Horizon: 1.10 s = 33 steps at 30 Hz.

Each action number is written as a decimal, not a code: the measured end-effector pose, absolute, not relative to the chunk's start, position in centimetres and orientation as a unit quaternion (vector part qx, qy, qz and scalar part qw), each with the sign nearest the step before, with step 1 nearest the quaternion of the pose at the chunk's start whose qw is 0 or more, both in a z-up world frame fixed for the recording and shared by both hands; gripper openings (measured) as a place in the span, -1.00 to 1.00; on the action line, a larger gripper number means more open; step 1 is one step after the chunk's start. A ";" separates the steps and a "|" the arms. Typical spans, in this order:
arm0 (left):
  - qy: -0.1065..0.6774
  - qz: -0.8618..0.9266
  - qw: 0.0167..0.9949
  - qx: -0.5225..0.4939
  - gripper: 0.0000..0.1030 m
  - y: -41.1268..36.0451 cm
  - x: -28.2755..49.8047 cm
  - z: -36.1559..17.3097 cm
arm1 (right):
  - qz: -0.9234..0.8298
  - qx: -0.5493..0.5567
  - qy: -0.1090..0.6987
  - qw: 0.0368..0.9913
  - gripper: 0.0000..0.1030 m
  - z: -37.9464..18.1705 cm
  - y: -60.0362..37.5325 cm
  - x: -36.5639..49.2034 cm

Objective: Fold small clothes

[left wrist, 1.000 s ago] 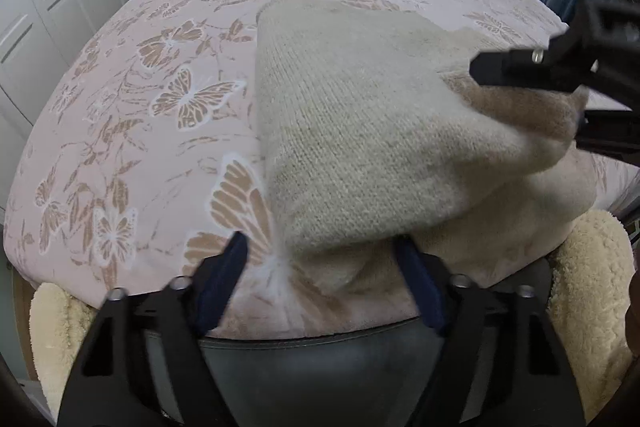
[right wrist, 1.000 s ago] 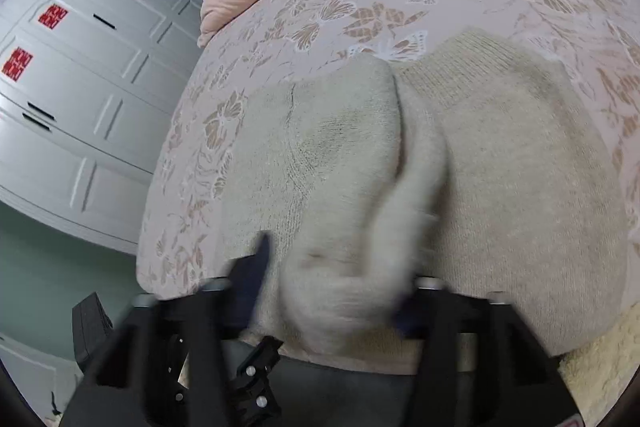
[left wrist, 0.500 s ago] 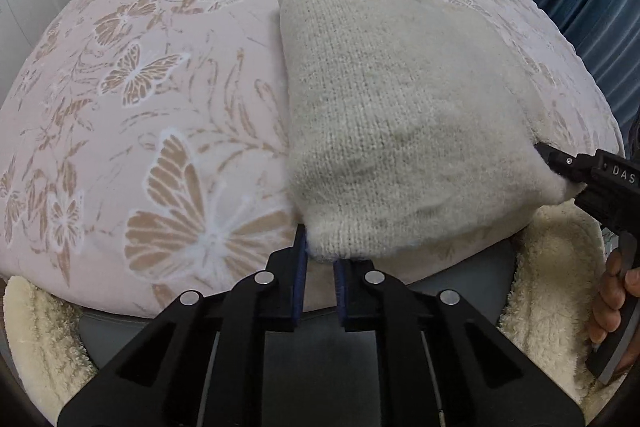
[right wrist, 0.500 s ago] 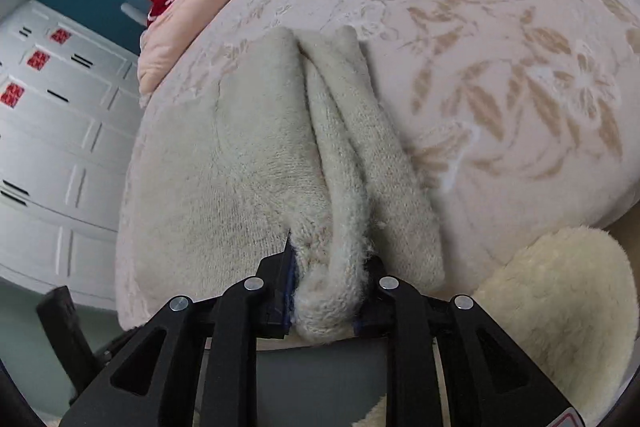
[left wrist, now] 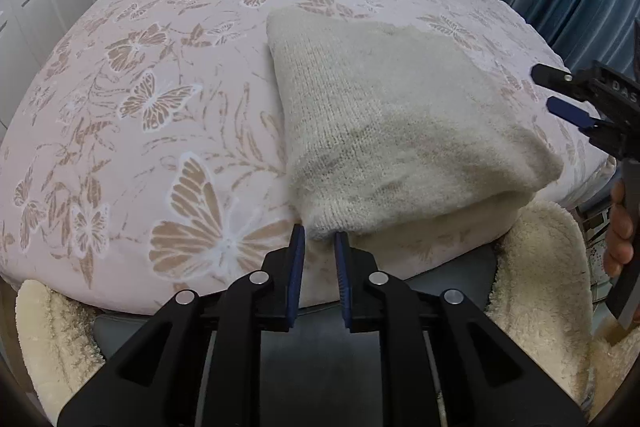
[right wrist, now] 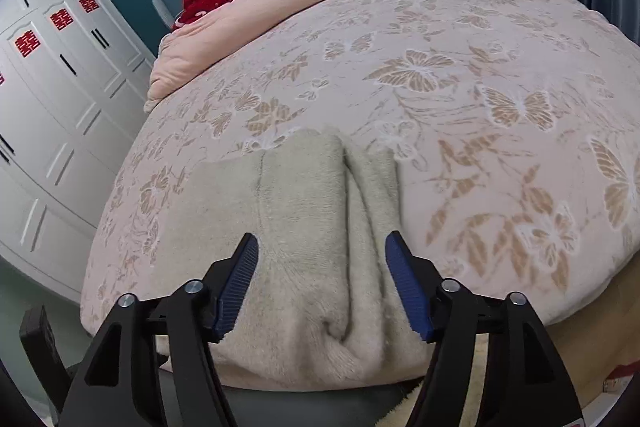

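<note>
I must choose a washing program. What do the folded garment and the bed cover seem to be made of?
Garment: looks like wool or acrylic knit, cream, matte and fuzzy; fine ribbed stitches and a hairy edge show. Bed cover: seems a smooth woven fabric, pink, faint sheen, butterfly pattern. The exact fibre cannot be told.

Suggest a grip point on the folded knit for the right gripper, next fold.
Probably the doubled near edge of the cream knit, on its right-hand roll by the crease. The right gripper has just opened and stands wide over that edge, pads clear. Come from the near bed edge, angled down: the fold is thick and rounded there, so the pads can bite. The left gripper sits nearly shut at the left corner.
</note>
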State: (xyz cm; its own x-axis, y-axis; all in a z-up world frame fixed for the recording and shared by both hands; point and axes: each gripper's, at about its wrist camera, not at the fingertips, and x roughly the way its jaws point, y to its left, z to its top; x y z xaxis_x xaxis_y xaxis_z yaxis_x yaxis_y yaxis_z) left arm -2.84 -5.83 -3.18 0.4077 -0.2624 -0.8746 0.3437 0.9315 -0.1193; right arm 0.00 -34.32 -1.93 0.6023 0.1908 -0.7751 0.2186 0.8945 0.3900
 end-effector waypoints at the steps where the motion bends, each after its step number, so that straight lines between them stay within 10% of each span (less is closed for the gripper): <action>1: 0.511 -0.181 0.840 0.033 -0.71 -5.7 -2.8 -2.8 | -0.004 0.224 0.460 0.859 0.50 -2.9 -33.8 0.9; 4: 0.489 -0.175 0.855 0.018 -0.52 -5.3 -3.1 -1.4 | -0.025 0.205 0.511 0.834 0.49 -6.8 -32.6 3.2; 7: 0.460 -0.156 0.874 0.031 -0.26 -5.0 -3.3 0.1 | 0.000 0.219 0.493 0.842 -0.59 -5.5 -31.9 3.1; 9: 0.461 -0.153 0.874 0.026 -0.25 -4.7 -3.0 0.4 | 0.015 0.245 0.441 0.863 -0.73 -1.7 -32.7 2.1; 22: 0.483 -0.168 0.858 0.046 -0.01 -6.5 -3.2 -0.7 | -0.063 0.239 0.455 0.855 -0.50 -3.1 -37.9 0.0; 29: 0.501 -0.147 0.853 0.033 0.14 -5.8 -2.6 -1.6 | 0.066 0.206 0.433 0.875 -0.57 2.5 -30.1 -0.8; 33: 0.505 -0.128 0.853 0.016 0.21 -4.6 -2.3 -1.7 | 0.125 0.168 0.519 0.829 -0.57 -3.7 -23.4 1.0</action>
State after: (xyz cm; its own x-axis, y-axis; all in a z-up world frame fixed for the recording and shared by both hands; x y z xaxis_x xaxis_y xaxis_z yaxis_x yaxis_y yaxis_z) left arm -2.28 -4.59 -1.66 0.4571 -0.2021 -0.8661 0.2345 0.9668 -0.1018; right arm 0.99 -23.36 -3.65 0.4301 0.3819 -0.8180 -0.0328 0.9121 0.4086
